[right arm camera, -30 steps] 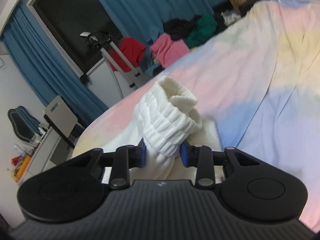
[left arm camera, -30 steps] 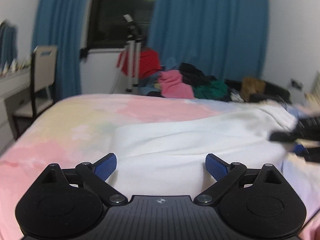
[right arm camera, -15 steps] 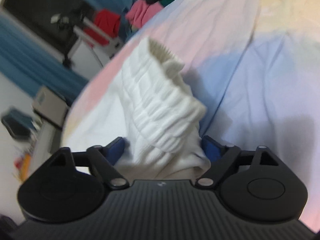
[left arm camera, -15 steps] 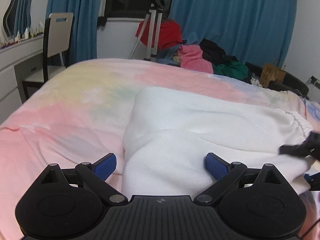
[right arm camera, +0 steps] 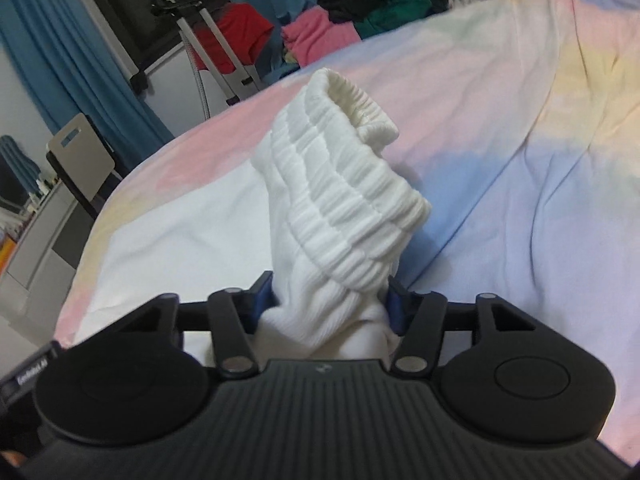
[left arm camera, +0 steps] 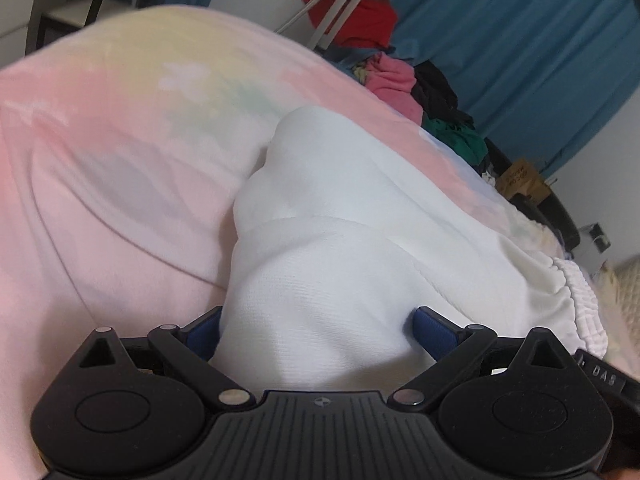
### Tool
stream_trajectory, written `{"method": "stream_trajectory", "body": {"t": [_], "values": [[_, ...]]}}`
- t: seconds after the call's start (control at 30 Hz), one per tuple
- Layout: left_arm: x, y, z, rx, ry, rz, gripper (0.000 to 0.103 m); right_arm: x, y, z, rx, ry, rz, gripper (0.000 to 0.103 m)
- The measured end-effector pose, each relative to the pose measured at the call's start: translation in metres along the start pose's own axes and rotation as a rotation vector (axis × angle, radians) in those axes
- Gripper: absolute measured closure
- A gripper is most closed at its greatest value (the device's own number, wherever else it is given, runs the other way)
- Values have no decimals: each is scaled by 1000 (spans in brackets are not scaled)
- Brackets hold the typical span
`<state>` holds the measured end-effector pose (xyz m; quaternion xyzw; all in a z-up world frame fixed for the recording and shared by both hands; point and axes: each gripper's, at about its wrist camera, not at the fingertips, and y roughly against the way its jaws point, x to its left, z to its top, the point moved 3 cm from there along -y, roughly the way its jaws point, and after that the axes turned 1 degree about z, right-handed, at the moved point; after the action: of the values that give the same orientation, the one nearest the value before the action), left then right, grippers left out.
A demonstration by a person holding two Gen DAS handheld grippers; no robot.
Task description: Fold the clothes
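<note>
A white garment (left arm camera: 360, 216) lies folded over on the pastel bedspread (left arm camera: 112, 152). My left gripper (left arm camera: 316, 330) is open, its blue pads wide apart with a thick fold of the white cloth bulging between them. In the right wrist view the garment's ribbed elastic waistband (right arm camera: 340, 184) stands up bunched. My right gripper (right arm camera: 328, 304) is partly shut, and its blue pads press both sides of the cloth below the waistband. The rest of the garment (right arm camera: 180, 232) spreads flat to the left.
A pile of pink, black and green clothes (left arm camera: 420, 92) and a tripod with a red cloth (left arm camera: 352, 20) stand beyond the bed by blue curtains. A chair (right arm camera: 80, 160) and a desk are at the left. A cardboard box (left arm camera: 520, 178) sits at the far right.
My left gripper moved down and forward so the white fold now sits between its pads. My right gripper opened half a second ago and has closed in again on the cloth below the waistband.
</note>
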<state>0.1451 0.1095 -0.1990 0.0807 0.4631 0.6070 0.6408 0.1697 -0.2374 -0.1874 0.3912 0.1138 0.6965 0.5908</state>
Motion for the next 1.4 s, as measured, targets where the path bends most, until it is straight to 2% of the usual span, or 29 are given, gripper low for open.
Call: {"method": "stream_trajectory", "body": {"t": [0.27,0.37,0.43,0.77,0.97,1.2,1.4], "values": [[2,2,1,-3,-1,7,12,4,10,2,-55,35,-9,51],[1,4,1,-10,-8,14,19,5,12,3,-66,39,-5,51],[1,6,2,-16,-4,14,27,6,15,4,-79,36,9,52],[-8,22,14,-72,17,-56,58,19,41,10,-153,36,91,58],[-25,39,23,-86,32,-122,64,25,65,24,-200,41,127,62],[-95,43,36,-108,-42,-163,66,2,102,59,-282,-6,136,66],[-198,4,48,-98,-152,-219,67,-53,123,111,-346,-76,90,68]]}}
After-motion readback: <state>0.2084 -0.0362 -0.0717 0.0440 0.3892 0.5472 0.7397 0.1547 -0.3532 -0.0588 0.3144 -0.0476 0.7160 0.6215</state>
